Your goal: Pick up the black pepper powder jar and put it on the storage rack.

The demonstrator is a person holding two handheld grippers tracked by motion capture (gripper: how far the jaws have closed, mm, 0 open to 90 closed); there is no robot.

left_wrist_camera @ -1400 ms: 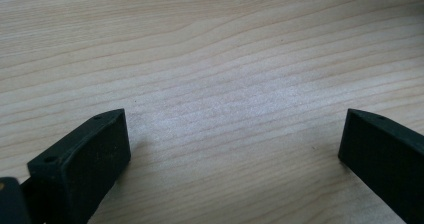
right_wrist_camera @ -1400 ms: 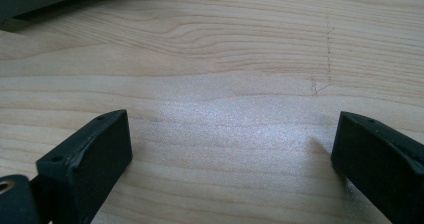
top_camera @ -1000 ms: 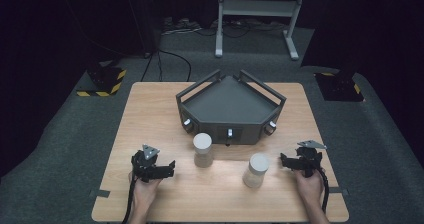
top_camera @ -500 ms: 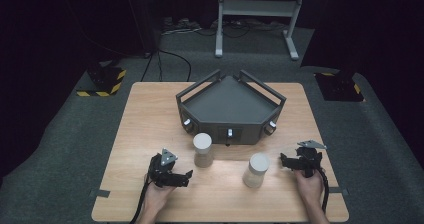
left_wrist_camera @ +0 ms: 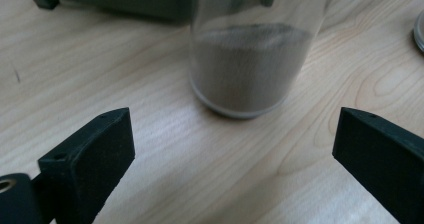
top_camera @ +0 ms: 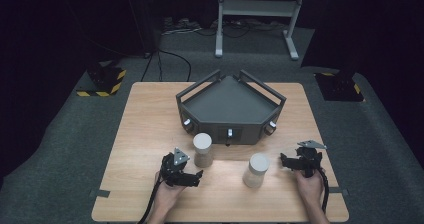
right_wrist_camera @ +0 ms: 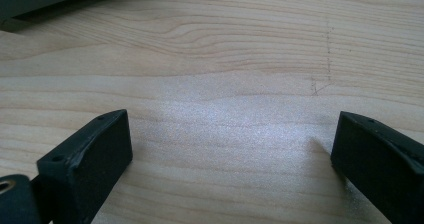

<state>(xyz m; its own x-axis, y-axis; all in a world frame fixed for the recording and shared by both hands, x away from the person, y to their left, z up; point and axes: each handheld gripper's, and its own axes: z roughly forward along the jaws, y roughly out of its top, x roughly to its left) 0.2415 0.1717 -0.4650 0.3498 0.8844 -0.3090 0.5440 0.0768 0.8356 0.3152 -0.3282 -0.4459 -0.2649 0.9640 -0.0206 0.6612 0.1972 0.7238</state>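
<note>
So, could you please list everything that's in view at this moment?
jars: 2, clear with pale lids and brownish powder inside, one ahead of the left gripper, one nearer the right gripper
tray: 1, dark grey, angular, railed, at the middle of the table
table: 1, light wood
floor markers: 2, black with yellow stripes, one at each far corner of the table
stand: 1, grey metal, behind the table
cables: several, black, on the floor
left gripper: 1, black, open, jaws just closing slightly, jar ahead of them
right gripper: 1, black, open over bare wood
hands: 2, at the near edge
</note>
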